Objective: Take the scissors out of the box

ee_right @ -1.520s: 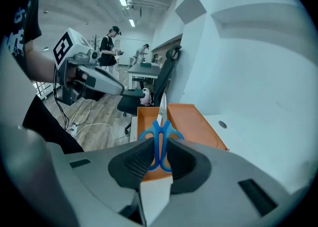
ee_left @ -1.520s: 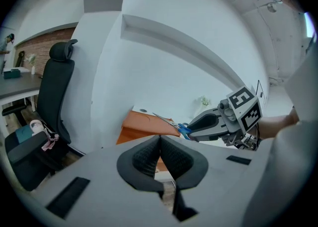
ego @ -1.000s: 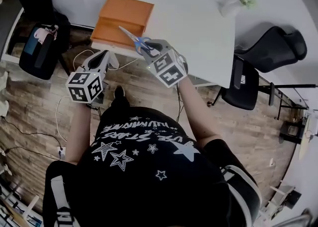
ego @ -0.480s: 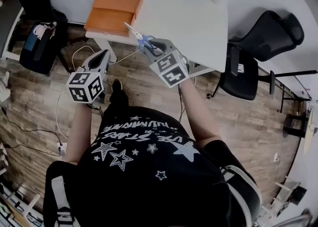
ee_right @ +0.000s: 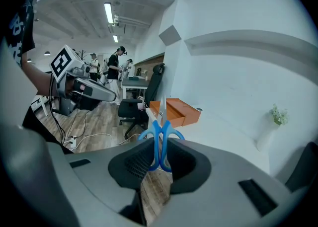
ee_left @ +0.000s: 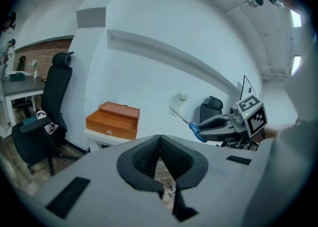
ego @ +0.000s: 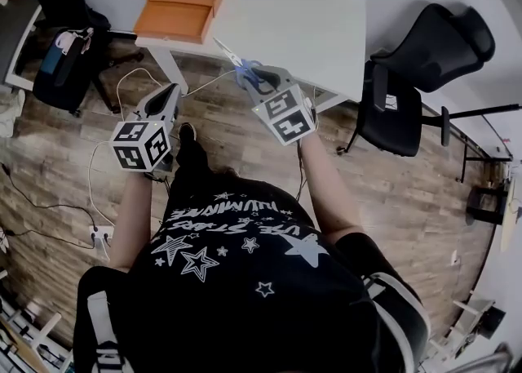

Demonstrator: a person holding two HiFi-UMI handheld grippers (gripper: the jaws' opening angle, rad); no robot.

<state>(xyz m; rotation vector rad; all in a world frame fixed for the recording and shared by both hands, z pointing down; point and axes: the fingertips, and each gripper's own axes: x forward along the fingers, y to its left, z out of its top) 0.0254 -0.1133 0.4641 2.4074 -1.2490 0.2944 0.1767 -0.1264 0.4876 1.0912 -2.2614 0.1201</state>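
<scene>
The right gripper [ee_right: 159, 163] gripped the blue handles of the scissors [ee_right: 160, 139] tight. They were up in the air, out of the orange box [ego: 181, 6] on the white table [ego: 302, 20]. The left gripper [ee_left: 160, 157] held nothing — its 2 jaws were pressed together.

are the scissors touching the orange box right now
Apart. The left gripper view shows the scissors held in the air by the right claw, with a wide white gap between their blade tip and the orange box.
</scene>
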